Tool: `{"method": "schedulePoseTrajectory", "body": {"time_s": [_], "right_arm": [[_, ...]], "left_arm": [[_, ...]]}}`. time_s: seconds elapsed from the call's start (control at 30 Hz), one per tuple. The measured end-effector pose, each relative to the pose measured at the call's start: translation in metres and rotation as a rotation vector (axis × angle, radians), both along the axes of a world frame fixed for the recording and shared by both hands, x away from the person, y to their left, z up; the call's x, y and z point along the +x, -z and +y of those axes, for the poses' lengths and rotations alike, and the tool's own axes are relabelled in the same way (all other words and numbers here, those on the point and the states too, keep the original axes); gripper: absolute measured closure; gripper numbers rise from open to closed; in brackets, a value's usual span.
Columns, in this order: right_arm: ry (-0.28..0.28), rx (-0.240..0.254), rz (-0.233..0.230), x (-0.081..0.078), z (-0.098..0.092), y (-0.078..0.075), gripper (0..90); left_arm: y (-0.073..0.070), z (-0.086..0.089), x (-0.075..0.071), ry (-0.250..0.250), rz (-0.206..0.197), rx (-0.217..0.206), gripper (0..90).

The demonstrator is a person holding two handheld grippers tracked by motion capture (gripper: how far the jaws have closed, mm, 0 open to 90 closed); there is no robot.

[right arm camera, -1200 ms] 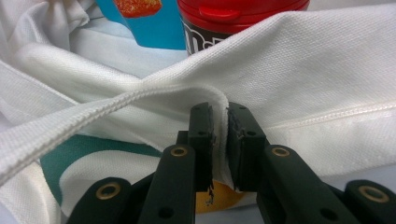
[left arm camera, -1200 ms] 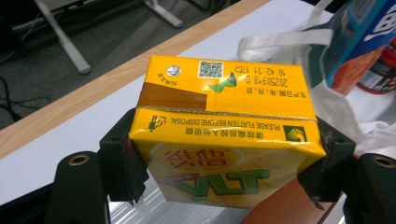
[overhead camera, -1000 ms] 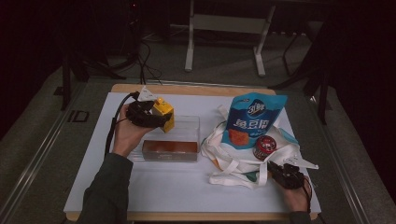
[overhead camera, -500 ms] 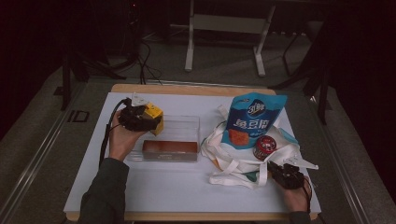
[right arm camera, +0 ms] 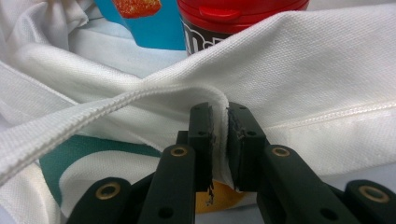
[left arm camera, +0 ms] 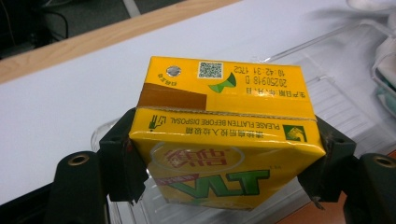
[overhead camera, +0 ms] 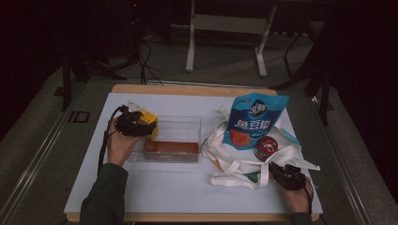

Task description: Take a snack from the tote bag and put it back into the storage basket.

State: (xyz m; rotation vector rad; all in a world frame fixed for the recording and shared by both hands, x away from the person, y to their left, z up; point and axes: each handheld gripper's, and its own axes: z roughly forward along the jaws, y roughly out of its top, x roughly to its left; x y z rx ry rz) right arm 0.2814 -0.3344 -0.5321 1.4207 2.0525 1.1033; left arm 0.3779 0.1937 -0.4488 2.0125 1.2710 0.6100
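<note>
My left gripper [overhead camera: 141, 125] [left arm camera: 224, 163] is shut on a yellow drink carton [left arm camera: 224, 126] [overhead camera: 149, 122], its jaws pressing both narrow sides. It holds the carton over the left end of a clear plastic tray [overhead camera: 180, 125] [left arm camera: 336, 88], where a brown-red block [overhead camera: 171, 147] lies. At the table's front right, my right gripper [overhead camera: 281, 171] [right arm camera: 220, 140] is shut on the rim of a white cloth bag [overhead camera: 234, 161] [right arm camera: 303, 84]. A blue snack pouch [overhead camera: 252, 119] [right arm camera: 140, 23] and a red-lidded can [overhead camera: 266, 147] [right arm camera: 233, 18] rest on the bag.
A white sheet [overhead camera: 164, 187] covers the wooden table [overhead camera: 187, 89]. Past the table's far edge, metal stand legs [overhead camera: 225, 42] and cables [overhead camera: 141, 56] lie on the dark floor.
The left hand has come down and toward the near side with the carton, which now hangs lower over the tray's left end. The right hand has stayed put on the bag.
</note>
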Motion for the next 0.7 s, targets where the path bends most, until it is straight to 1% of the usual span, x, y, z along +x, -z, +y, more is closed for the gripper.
{"method": "schedulePoseTrajectory", "body": {"time_s": [0.03,0.07,0.2,0.23,0.33,0.37,0.4,0.47,0.57,0.7], "right_arm": [[0.0,0.0,0.0,0.0,0.0,0.0,80.4],[0.0,-0.001,0.0,0.0,0.0,0.0,80.4],[0.0,-0.001,-0.001,0.0,0.0,0.0,80.4],[0.0,0.0,-0.001,0.0,0.0,0.0,80.4],[0.001,0.0,-0.001,0.0,0.0,0.0,80.5],[0.001,-0.001,-0.001,0.0,0.0,0.0,80.4],[0.001,-0.001,-0.001,0.0,0.0,0.0,80.4],[0.001,-0.001,-0.001,0.0,0.0,0.0,80.4],[0.001,-0.001,-0.001,0.0,0.0,0.0,80.4],[0.001,-0.001,-0.002,0.0,0.0,0.0,80.4]], "left_arm": [[0.0,0.0,0.0,0.0,0.0,0.0,28.8],[0.003,0.001,-0.001,-0.003,0.01,0.005,28.8],[0.007,0.002,-0.002,-0.005,0.019,0.0,28.8],[0.009,0.002,-0.004,-0.003,0.027,0.0,28.7],[0.012,0.001,-0.006,-0.003,0.036,0.021,28.7],[0.012,0.001,-0.006,-0.003,0.036,0.021,28.6],[0.013,0.0,-0.007,-0.006,0.041,0.032,28.6],[0.014,0.002,-0.008,-0.011,0.037,0.024,28.5],[0.015,0.003,-0.011,-0.009,0.039,0.03,28.4],[0.015,0.006,-0.015,-0.009,0.053,0.03,27.9]]}}
